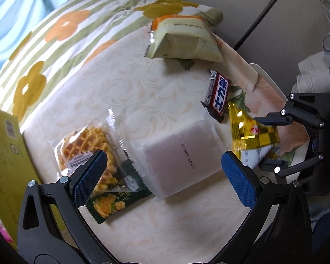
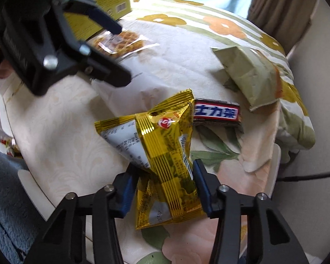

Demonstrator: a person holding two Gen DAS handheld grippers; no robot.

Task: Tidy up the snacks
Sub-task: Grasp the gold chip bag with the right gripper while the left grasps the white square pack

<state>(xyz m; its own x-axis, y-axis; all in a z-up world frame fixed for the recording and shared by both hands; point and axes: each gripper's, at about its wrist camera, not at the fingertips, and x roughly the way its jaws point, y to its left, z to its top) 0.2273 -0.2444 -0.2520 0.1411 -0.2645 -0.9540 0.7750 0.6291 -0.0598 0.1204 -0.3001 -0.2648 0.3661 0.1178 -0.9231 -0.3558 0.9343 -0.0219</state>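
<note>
A: Where is the crinkled gold foil snack packet (image 2: 165, 154)?

B: Near the tabletop (image 2: 54, 132) edge, clamped by the right hand-held gripper (image 2: 162, 187). Left hand-held gripper (image 1: 162, 176) open.

A: Risk?

B: Slick foil may slip out.

A small table (image 1: 267, 77) with a white rim is draped in a cream damask-patterned cloth (image 1: 94, 92); its far side carries a folded cloth with orange and olive flowers (image 1: 54, 39). In the left wrist view, a white wrapped square packet (image 1: 182, 149) lies at the centre. At nine o'clock of it sits a waffle in clear wrap (image 1: 85, 149), at seven a dark green cracker packet (image 1: 112, 204), at one a dark chocolate bar (image 1: 217, 96), at twelve a pale green packet (image 1: 182, 41), at three a gold packet (image 1: 251, 132). A yellow-green box (image 1: 4, 154) stands at the left edge.
</note>
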